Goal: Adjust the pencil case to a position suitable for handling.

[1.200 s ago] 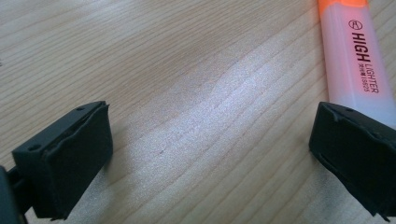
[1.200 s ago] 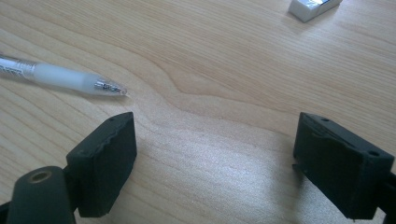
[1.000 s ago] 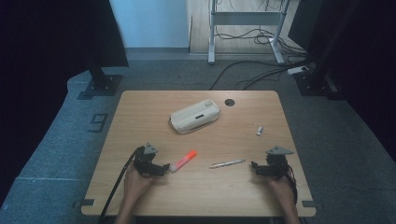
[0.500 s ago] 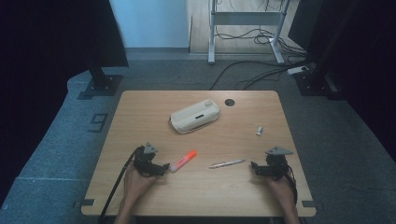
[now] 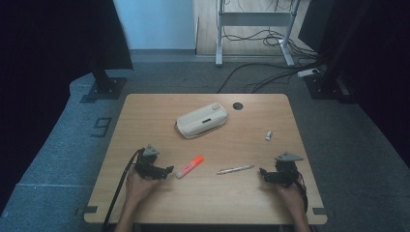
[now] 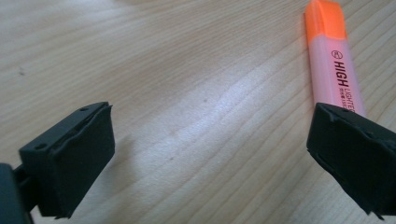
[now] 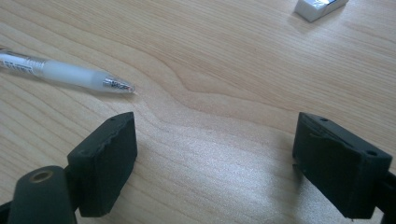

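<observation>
An orange highlighter (image 5: 189,166) lies on the wooden table (image 5: 145,121), just right of my left gripper (image 5: 163,171). In the left gripper view the highlighter (image 6: 334,60) runs past the right jaw, and my left gripper (image 6: 210,154) stands open over bare wood. A clear pen (image 5: 235,169) lies left of my right gripper (image 5: 265,175). In the right gripper view the pen (image 7: 60,72) points its tip toward the gap from the upper left, and my right gripper (image 7: 215,158) is open with nothing between its jaws.
A cream pencil case (image 5: 201,121) sits at the table's middle back, with a black round hole (image 5: 237,106) to its right. A small white eraser (image 5: 269,136) lies at the right, and the eraser (image 7: 320,7) is ahead of the right gripper. Cables cross the floor behind.
</observation>
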`<state>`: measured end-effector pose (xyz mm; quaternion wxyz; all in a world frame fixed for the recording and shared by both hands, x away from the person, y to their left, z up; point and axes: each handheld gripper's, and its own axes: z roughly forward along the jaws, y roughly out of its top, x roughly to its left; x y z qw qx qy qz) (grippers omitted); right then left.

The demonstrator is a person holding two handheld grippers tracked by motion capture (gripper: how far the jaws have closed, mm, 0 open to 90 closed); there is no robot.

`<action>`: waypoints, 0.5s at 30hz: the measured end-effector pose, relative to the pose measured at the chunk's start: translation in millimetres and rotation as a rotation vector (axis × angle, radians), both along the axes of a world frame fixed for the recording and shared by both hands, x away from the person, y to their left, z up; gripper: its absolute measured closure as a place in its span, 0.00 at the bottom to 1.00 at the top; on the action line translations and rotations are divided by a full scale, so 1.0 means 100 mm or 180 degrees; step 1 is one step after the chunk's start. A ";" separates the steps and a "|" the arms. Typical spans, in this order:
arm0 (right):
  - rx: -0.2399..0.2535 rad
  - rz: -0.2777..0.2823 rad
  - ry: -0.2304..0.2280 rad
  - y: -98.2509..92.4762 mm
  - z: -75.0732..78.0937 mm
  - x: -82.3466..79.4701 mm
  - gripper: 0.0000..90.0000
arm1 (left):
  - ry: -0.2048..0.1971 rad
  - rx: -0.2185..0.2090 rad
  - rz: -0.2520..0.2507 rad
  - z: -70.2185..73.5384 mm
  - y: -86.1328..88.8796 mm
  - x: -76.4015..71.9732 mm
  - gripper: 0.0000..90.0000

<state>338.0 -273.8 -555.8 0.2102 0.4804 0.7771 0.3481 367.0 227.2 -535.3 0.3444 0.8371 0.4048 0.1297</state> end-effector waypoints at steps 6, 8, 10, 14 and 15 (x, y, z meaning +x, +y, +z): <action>-0.0001 -0.0002 0.0003 0.00 0.00 -0.01 0.15 | -0.0016 -0.0013 -0.0105 0.14 -0.05 0.07 0.02; 0.0001 -0.0008 -0.0001 0.00 0.00 -0.01 0.15 | -0.0053 -0.0015 -0.0148 0.18 -0.08 0.09 0.02; 0.0000 -0.0003 0.0004 0.00 0.00 -0.01 0.15 | -0.0041 -0.0021 -0.0177 0.21 -0.11 0.13 0.03; 0.0000 0.0002 0.0004 0.00 0.00 -0.01 0.15 | -0.0012 -0.0080 -0.0218 0.27 -0.16 0.23 0.03; 0.0000 0.0004 0.0005 0.00 0.00 -0.01 0.15 | -0.0007 -0.0087 -0.0232 0.29 -0.17 0.25 0.03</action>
